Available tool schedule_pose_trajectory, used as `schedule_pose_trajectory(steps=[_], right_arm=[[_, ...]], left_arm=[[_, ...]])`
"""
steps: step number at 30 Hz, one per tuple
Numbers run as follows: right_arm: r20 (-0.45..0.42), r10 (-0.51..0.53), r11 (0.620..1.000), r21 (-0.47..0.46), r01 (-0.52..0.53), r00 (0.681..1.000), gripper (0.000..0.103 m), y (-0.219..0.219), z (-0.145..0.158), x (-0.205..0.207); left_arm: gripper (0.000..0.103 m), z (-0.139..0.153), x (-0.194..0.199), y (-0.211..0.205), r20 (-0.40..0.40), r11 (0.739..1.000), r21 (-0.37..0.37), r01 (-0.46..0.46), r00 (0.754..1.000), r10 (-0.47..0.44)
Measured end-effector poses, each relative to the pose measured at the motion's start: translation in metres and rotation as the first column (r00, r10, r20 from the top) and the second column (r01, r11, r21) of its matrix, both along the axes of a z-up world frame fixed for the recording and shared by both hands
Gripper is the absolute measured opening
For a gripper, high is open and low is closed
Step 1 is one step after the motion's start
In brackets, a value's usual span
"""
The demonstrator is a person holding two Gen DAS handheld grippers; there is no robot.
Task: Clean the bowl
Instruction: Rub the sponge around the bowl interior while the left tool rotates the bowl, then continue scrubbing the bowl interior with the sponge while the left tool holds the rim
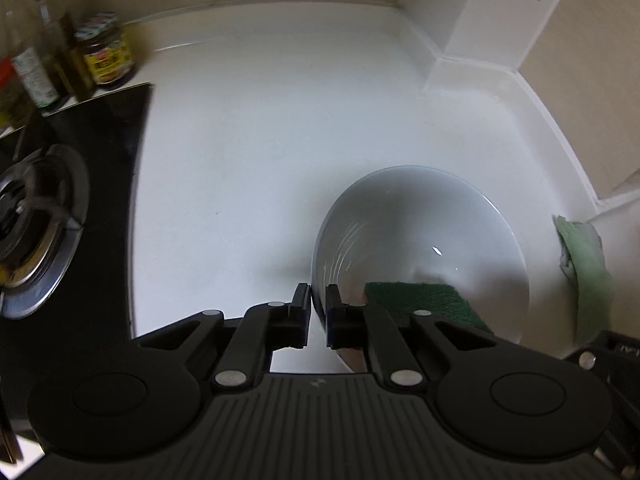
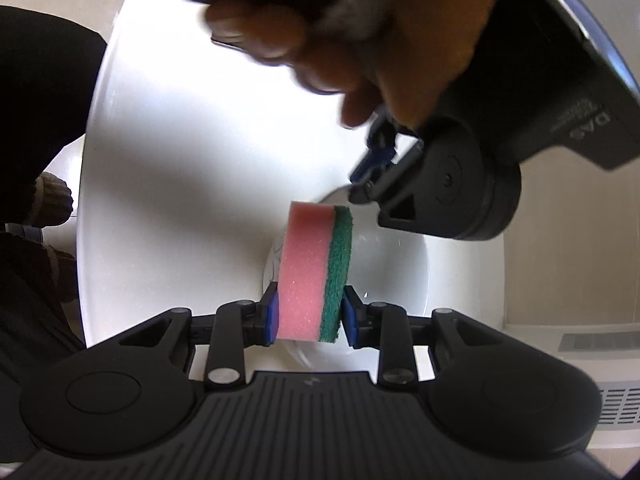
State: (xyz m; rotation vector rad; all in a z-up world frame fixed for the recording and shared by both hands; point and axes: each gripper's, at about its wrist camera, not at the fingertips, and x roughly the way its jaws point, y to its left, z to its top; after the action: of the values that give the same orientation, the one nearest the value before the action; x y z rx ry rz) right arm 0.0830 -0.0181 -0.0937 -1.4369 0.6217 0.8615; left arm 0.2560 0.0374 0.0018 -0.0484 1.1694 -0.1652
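A white bowl (image 1: 424,236) stands on the white counter at the lower right of the left wrist view. My left gripper (image 1: 318,312) is shut on its near rim, one finger outside the wall and one inside. Inside the bowl lies the green face of a sponge (image 1: 424,300). In the right wrist view my right gripper (image 2: 310,316) is shut on that pink-and-green sponge (image 2: 316,272), held upright over the bowl (image 2: 396,272). The left gripper (image 2: 374,160) shows there at the upper right, pinching the bowl's rim, with a person's hand (image 2: 400,40) on it.
A black gas hob with a burner (image 1: 36,232) fills the left side. Sauce jars and bottles (image 1: 104,52) stand at the back left. A green cloth (image 1: 588,272) lies right of the bowl by the wall. White counter (image 1: 260,128) stretches behind the bowl.
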Motion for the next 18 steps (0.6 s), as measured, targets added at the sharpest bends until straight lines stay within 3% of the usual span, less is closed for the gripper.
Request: schedule_pose_trajectory(steps=[5,10,15,16,18], right_arm=[[0.061,0.003,0.997,-0.072,0.002,0.998,0.027,-0.011,-0.01,0.01],[0.048,-0.024,0.998,-0.053,0.027,0.999,0.027,-0.006,-0.004,0.02],[-0.015,-0.052,0.999,0.014,0.052,0.999,0.027,0.005,0.006,0.022],[-0.028,-0.05,0.998,0.028,0.051,0.998,0.027,0.008,0.007,0.021],[-0.054,-0.047,0.997,0.057,0.05,0.997,0.027,0.015,0.01,0.019]], left_arm=[[0.013,-0.002,0.004,-0.002,-0.012,1.0,-0.027,0.007,1.0,-0.007],[0.013,-0.003,-0.014,-0.006,-0.008,0.998,-0.042,-0.04,0.999,0.04],[0.014,-0.007,-0.026,-0.016,0.016,0.998,0.041,-0.044,0.999,0.044],[0.006,-0.008,-0.025,-0.017,0.024,0.997,0.059,-0.04,0.999,0.038],[0.006,-0.009,-0.021,-0.016,0.028,0.998,0.062,0.0,1.0,-0.001]])
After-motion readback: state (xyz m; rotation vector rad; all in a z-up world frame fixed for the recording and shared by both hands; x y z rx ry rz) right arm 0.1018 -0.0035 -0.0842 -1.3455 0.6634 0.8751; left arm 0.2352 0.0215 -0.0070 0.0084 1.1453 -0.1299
